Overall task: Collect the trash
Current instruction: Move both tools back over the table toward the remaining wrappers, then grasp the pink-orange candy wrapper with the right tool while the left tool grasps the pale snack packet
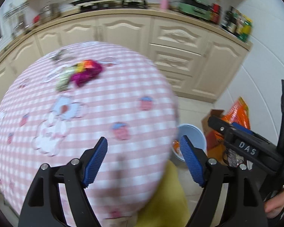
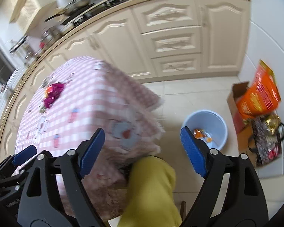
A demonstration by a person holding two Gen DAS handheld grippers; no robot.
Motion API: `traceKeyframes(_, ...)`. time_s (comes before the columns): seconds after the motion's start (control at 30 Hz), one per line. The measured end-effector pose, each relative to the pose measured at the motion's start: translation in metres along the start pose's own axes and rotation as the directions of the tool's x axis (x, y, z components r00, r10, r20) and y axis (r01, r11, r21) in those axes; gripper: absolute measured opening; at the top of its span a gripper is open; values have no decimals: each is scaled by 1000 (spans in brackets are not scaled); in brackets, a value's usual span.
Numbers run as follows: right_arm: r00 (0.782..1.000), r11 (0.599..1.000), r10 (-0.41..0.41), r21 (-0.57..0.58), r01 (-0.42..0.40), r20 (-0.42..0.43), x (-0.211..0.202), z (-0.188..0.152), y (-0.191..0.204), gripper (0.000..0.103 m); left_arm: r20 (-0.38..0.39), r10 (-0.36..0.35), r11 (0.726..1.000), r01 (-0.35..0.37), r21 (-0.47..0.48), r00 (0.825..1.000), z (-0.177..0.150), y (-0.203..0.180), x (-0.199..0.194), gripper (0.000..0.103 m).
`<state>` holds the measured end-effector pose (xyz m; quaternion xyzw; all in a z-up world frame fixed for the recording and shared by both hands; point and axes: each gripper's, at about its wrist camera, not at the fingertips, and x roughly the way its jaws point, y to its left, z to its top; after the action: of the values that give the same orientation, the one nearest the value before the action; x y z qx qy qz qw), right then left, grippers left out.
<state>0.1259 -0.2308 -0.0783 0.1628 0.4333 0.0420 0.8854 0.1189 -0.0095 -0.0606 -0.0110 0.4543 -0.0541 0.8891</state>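
Both views are blurred. The left gripper (image 1: 143,162) hangs over the near edge of a bench (image 1: 123,94) covered in a pink-and-white checked cloth, its jaws wide apart with nothing between them. The right gripper (image 2: 142,149) is also spread wide and empty, hanging above the bench's corner and the tiled floor beside it. The trash left to collect, a crumpled magenta and orange wrapper (image 1: 87,71) with a pale greenish scrap (image 1: 63,81) touching it, lies toward the far side of the bench, well apart from both grippers. A light blue bin (image 2: 215,121) stands on the floor just beside the bench corner, with orange wrappers (image 2: 200,133) already at its bottom. A leg in yellow trousers (image 2: 153,185) sits under the bench edge, between the grippers and the bin. Beyond the bin, a cardboard box (image 2: 238,92) holds a large orange bag (image 2: 259,94), and a dark patterned bag (image 2: 267,141) lies next to it. Cream cabinets (image 2: 172,37) run behind, their worktop crowded with pans and bottles.
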Motion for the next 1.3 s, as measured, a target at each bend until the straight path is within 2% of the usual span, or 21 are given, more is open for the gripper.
traceKeyframes(0.2, 998, 995, 51, -87, -54, -35, 15, 10, 62, 91, 10, 98, 989, -96, -114, 995, 0, 63, -14, 79)
traceKeyframes(0.23, 998, 993, 51, -102, -56, -47, 19, 13, 71, 91, 3, 118, 985, -116, -131, 993, 1, 74, -15, 82)
traceKeyframes(0.37, 994, 975, 27, -217, -49, -103, 40, 30, 123, 91, -1, 169, 968, -166, -187, 986, 12, 112, -17, 83)
traceKeyframes(0.5, 987, 959, 58, -266, -96, -147, 56, 48, 164, 91, -23, 213, 949, -212, -234, 977, 27, 148, -16, 85)
traceKeyframes(0.6, 978, 952, 86, -275, -138, -193, 72, 62, 194, 91, -24, 222, 938, -221, -269, 975, 40, 173, -19, 86)
traceKeyframes(0.73, 967, 945, 84, -290, -154, -239, 91, 74, 221, 91, -42, 247, 920, -248, -302, 968, 57, 199, -15, 86)
traceKeyframes(0.87, 961, 945, 37, -302, -123, -274, 119, 80, 237, 91, -79, 256, 905, -268, -331, 963, 69, 220, -4, 86)
traceKeyframes(1.03, 960, 928, -34, -365, -73, -278, 154, 78, 247, 91, -134, 219, 902, -253, -349, 966, 78, 232, 16, 86)
traceKeyframes(1.07, 962, 928, -39, -368, -65, -271, 156, 78, 245, 87, -139, 213, 904, -249, -347, 967, 80, 232, 19, 86)
traceKeyframes(1.1, 966, 929, -31, -365, -67, -258, 157, 78, 242, 63, -142, 207, 906, -245, -345, 968, 81, 231, 22, 86)
traceKeyframes(1.13, 969, 930, -9, -359, -83, -248, 157, 78, 236, 44, -148, 203, 908, -243, -341, 968, 84, 229, 27, 86)
traceKeyframes(1.3, 973, 949, 61, -288, -125, -222, 146, 88, 208, 44, -173, 177, 924, -224, -310, 969, 100, 209, 49, 86)
